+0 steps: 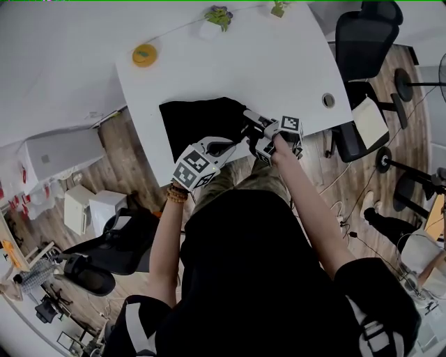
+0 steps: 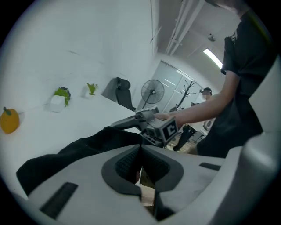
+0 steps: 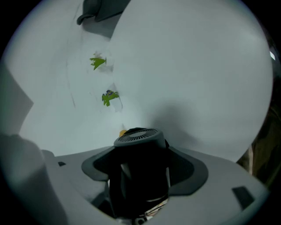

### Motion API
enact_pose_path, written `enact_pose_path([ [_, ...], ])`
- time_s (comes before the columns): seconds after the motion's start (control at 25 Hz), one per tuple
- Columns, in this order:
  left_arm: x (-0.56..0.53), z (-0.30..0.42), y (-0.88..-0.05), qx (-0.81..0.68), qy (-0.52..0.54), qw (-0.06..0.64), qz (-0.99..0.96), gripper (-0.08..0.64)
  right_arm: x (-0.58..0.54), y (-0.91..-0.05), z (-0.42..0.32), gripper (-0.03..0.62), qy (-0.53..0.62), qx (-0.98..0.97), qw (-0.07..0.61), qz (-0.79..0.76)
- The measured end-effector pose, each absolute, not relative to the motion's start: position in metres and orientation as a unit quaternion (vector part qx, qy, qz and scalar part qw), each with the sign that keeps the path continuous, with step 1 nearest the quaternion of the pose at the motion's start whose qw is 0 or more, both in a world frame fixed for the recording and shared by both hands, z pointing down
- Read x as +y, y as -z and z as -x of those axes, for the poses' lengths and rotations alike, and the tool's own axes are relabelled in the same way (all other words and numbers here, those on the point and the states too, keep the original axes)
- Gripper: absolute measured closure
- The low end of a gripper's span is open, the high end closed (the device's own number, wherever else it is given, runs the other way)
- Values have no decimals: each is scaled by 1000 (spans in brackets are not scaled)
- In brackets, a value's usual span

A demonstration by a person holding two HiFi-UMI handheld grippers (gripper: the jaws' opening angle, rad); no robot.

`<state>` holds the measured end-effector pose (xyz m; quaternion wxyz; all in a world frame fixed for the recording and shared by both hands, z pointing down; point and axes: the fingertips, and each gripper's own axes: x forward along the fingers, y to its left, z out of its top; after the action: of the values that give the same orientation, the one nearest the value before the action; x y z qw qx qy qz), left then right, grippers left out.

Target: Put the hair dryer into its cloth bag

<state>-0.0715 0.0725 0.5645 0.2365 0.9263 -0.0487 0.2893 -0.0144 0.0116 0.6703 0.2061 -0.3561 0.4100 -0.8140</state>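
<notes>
Over the white table (image 1: 279,63), the right hand-held gripper (image 3: 142,166) clamps the hair dryer (image 3: 140,141).

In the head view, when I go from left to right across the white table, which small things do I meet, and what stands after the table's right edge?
yellow pepper → first green plant → second green plant → round cable hole → black office chair
</notes>
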Motion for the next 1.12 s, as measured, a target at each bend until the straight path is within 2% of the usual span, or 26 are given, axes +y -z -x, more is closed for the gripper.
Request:
enact_pose_path([
  [0.2, 78, 63, -568, -24, -285, 239, -928, 531, 1, -689, -4, 216, 802, 304, 272, 437],
  [0.32, 57, 62, -588, -85, -296, 242, -920, 531, -6, -683, 10, 262, 805, 291, 306, 416],
  [0.6, 26, 68, -602, -159, -257, 298, -906, 531, -15, -674, 43, 265, 790, 482, 160, 344],
  [0.8, -3, 91, -574, -214, -156, 359, -895, 531, 4, -662, 45, 265, 685, 670, 18, 287],
  [0.88, -16, 105, -564, -234, -124, 380, -886, 531, 6, -652, 42, 276, 651, 703, 9, 287],
  [0.96, -23, 115, -560, -243, -112, 386, -883, 531, 2, -649, 41, 325, 658, 692, 27, 294],
  [1.08, -25, 125, -557, -255, -121, 374, -883, 531, 4, -649, 40, 360, 650, 692, 25, 314],
  [1.12, -26, 129, -556, -260, -127, 367, -884, 531, 5, -644, 41, 351, 633, 705, 22, 319],
])
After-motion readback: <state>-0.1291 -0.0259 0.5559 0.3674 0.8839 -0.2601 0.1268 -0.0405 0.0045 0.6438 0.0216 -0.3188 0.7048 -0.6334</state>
